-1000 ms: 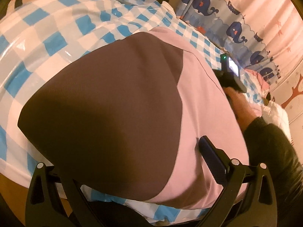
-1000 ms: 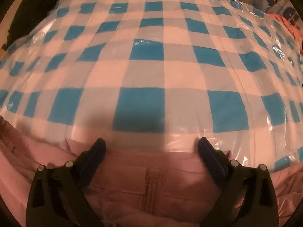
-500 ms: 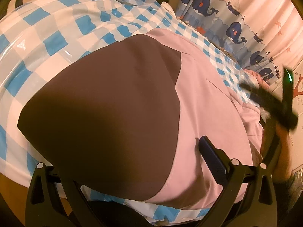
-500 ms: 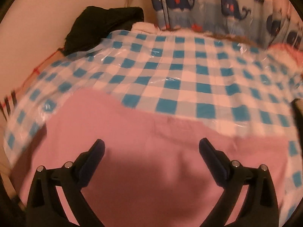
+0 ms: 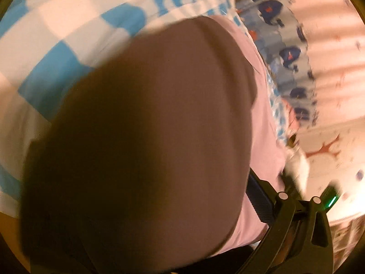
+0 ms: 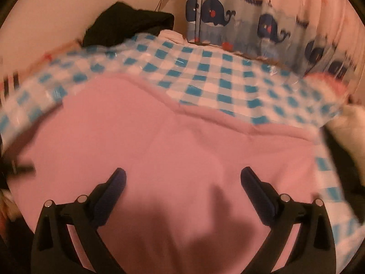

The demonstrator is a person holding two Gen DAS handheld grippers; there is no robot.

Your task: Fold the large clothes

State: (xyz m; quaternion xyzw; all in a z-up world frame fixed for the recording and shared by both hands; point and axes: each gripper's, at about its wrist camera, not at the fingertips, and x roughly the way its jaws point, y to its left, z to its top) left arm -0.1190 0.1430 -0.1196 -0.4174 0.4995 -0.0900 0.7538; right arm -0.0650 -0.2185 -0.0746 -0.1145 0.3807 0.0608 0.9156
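A large pink garment (image 6: 173,150) lies spread flat on a blue-and-white checked cloth (image 6: 205,68). My right gripper (image 6: 182,182) hovers over its near part, open and empty. In the left wrist view the same garment (image 5: 262,118) fills the middle, mostly under a dark shadow (image 5: 148,148). Of my left gripper only the right finger (image 5: 260,201) shows clearly; the left one is lost in the dark blur. A green light (image 5: 330,203) glows at the lower right of that view, on the other gripper's body.
A dark heap of clothing (image 6: 130,27) lies at the far left corner by the wall. A whale-print curtain (image 6: 262,27) hangs behind the table. A white bundle (image 6: 344,123) sits at the right edge.
The right gripper has pulled back and up from the garment's edge, now showing the whole pink cloth. The left view has swung and blurred, moving closer over the garment.
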